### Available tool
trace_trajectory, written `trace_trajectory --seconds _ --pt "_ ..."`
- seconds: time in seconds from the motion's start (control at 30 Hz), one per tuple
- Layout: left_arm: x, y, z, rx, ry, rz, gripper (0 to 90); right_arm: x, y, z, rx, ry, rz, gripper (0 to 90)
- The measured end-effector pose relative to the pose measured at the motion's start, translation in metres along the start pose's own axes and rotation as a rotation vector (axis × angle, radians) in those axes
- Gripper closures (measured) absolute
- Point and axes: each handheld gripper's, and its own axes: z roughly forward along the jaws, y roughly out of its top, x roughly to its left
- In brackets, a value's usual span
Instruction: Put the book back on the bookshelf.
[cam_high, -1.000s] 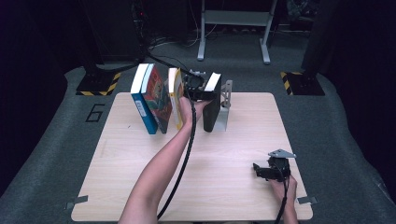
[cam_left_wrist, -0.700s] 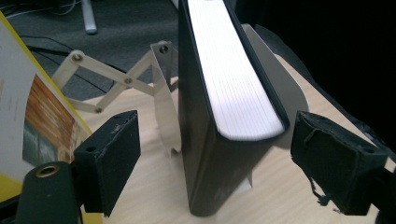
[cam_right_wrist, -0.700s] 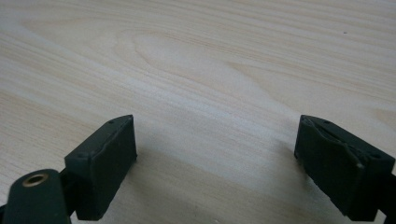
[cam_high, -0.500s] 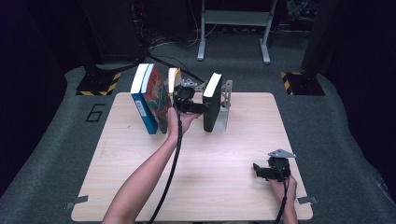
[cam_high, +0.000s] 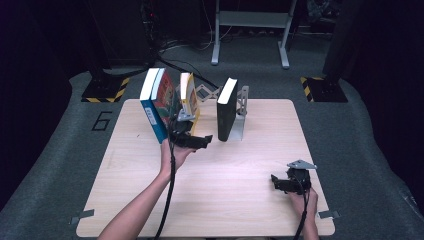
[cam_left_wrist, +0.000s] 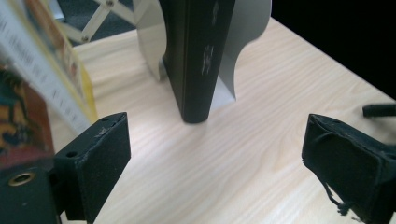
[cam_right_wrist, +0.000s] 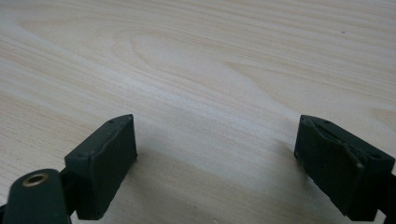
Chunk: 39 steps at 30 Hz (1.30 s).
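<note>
On the far left of the wooden table (cam_high: 125, 200), just left of the left gripper (cam_high: 192, 141), a blue book (cam_high: 151, 107) stood up on its edge, a bit tilted. A colourful book (cam_high: 165, 100) leaned right next to it and seemed to touch it. A little further right stood a yellow and white book (cam_high: 187, 95), also tilted. It was just behind the left gripper and, in the left gripper view, just past the left jaw.

The left gripper sat low over the table in front of these books, held in the person's left hand (cam_high: 172, 155). Its jaws had just been opening, and they stood wide apart. Nothing was between them but bare table. They touched no book.

Ahead of the left gripper, past the gap between its jaws and a bit to the right, a black book (cam_left_wrist: 198, 56) stood straight up. It rested against a silver metal bookend (cam_left_wrist: 243, 42) on its right side. There was an open gap between the yellow and white book and the black book.

Far off to the right, near the front edge of the table, the right gripper (cam_high: 282, 182) rested in the person's right hand (cam_high: 305, 200). It was well apart from all the books. Its jaws stood wide too, with only bare wood between them.
</note>
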Motion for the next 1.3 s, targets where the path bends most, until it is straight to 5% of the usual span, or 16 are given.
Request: trace_trajectory --seconds 0.4,0.73,0.9,0.97,1.3 --pt "0.013 -0.089 -0.027 0.089 0.035 -0.001 5.0 0.0 0.0 0.0 0.005 0.002 -0.007 11.5" --pt "0.033 -0.167 -0.026 0.19 0.104 -0.084 2.1 0.001 0.001 0.0 0.009 0.002 -0.002 10.4" --pt "0.032 -0.177 -0.024 0.167 0.181 -0.011 1.6 0.001 0.001 0.0 0.011 0.003 -0.001 10.3" --pt "0.032 -0.18 -0.024 0.152 0.19 -0.012 0.4 0.0 0.001 0.001 0.007 0.002 -0.006 10.3" --pt "0.035 -0.179 -0.025 0.161 0.177 -0.005 0.1 0.001 0.0 0.001 0.005 -0.009 0.004 9.6"
